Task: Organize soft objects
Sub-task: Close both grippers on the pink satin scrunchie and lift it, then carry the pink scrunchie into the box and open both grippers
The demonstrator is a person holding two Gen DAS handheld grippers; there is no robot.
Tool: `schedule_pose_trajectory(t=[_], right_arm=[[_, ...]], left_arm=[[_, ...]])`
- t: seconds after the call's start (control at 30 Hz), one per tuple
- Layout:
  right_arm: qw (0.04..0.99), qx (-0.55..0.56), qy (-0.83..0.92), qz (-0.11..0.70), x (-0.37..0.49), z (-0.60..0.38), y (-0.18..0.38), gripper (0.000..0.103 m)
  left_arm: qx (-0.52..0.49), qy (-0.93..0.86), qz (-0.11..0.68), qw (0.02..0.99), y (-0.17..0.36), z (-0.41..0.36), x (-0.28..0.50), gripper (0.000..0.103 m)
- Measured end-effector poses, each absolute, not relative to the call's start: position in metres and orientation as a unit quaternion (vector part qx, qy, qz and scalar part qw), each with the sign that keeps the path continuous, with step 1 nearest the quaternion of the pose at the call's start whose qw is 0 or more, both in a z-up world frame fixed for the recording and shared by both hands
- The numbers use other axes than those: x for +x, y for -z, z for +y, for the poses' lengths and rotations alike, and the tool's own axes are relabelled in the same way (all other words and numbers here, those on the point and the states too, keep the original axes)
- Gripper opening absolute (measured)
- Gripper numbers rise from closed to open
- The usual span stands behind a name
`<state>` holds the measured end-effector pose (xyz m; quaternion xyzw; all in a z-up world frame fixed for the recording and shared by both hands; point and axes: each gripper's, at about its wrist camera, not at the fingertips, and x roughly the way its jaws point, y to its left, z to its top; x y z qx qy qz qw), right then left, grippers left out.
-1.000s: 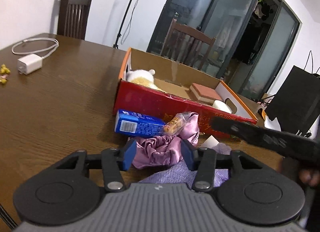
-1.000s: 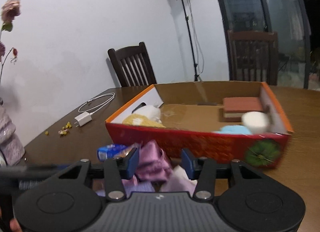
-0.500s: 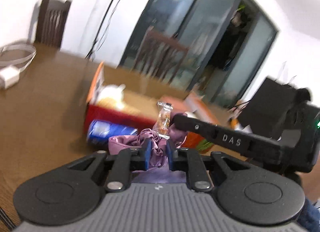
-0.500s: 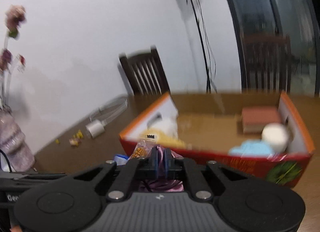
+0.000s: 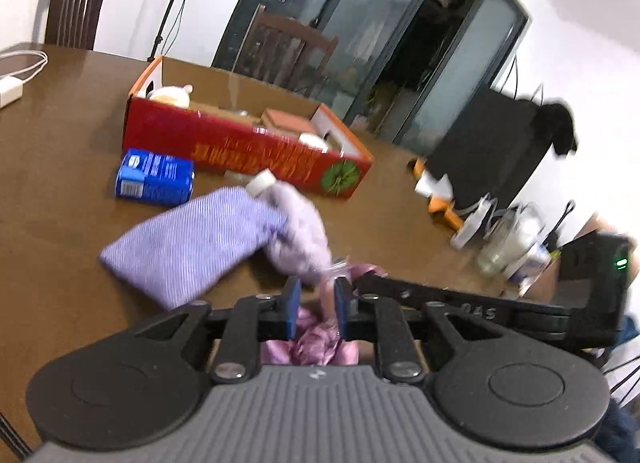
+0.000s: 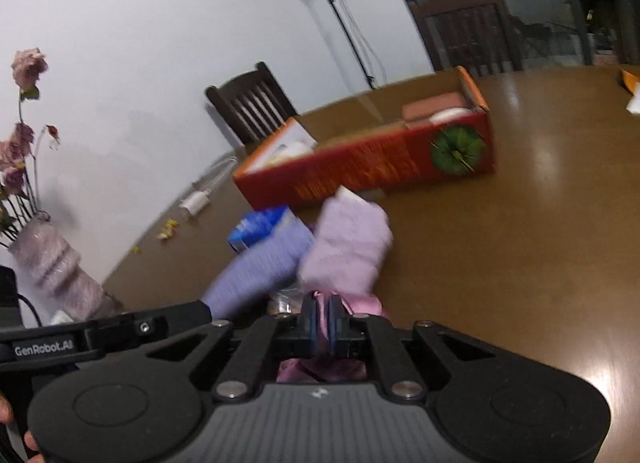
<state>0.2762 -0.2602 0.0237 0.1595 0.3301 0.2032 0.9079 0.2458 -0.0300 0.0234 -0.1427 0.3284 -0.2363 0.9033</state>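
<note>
Both grippers hold the same pink satin cloth [image 5: 316, 339], lifted off the table. My left gripper [image 5: 316, 303] has its jaws narrowly apart with the cloth between them. My right gripper [image 6: 323, 319] is shut tight on the cloth [image 6: 320, 369]. A small clear snack packet [image 6: 282, 301] clings to the cloth. On the table lie a purple striped cloth [image 5: 192, 239] and a fluffy lilac sock [image 5: 300, 231], also in the right wrist view [image 6: 348, 247]. The red cardboard box [image 5: 248, 147] holds a plush toy [image 5: 172, 93] and sponges.
A blue carton [image 5: 154, 179] lies beside the box. A white charger and cable [image 5: 12, 79] sit far left. Jars and an orange item [image 5: 508, 239] stand at the right. A vase with flowers [image 6: 52, 263] stands at the left table edge. Chairs surround the table.
Both grippers closed on the pink cloth and lifted it toward me, uncovering the purple cloth and lilac sock. The views have pulled back and tilted.
</note>
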Motion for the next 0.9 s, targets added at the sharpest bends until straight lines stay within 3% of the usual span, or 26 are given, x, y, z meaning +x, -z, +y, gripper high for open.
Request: schedule_pose_trajectory(t=[0.1,0.23,0.27,0.37,0.57,0.67,0.8,0.9], right_arm=[[0.918,0.147,-0.191,0.315,0.262,-0.263,-0.024,0.007],[0.921,0.142,-0.195,0.306,0.257,-0.263,-0.023,0.008],[0.920,0.144,-0.197,0.306,0.257,-0.263,-0.022,0.008],[0.919,0.157,-0.201,0.302,0.256,-0.268,-0.019,0.008],[0.917,0.158,-0.204,0.304,0.258,-0.272,-0.017,0.008],[0.918,0.154,-0.202,0.305,0.261,-0.271,-0.016,0.008],[0.923,0.129,-0.202,0.301,0.259,-0.269,-0.020,0.017],[0.937,0.095,-0.197,0.274,0.253,-0.271,-0.034,0.025]], left_arm=[[-0.142,0.259,0.320,0.900,-0.024,-0.036,0.236,0.050],[-0.114,0.260,0.315,0.906,-0.020,-0.060,0.243,0.056],[-0.112,0.252,0.327,0.904,-0.015,-0.065,0.248,0.053],[-0.114,0.245,0.355,0.895,-0.004,-0.069,0.258,0.019],[-0.151,0.222,0.320,0.909,-0.015,-0.047,0.267,0.020],[-0.090,0.179,0.319,0.926,-0.016,-0.048,0.268,0.044],[-0.097,0.195,0.315,0.924,-0.018,-0.037,0.255,0.061],[-0.102,0.220,0.313,0.918,-0.023,-0.027,0.240,0.068]])
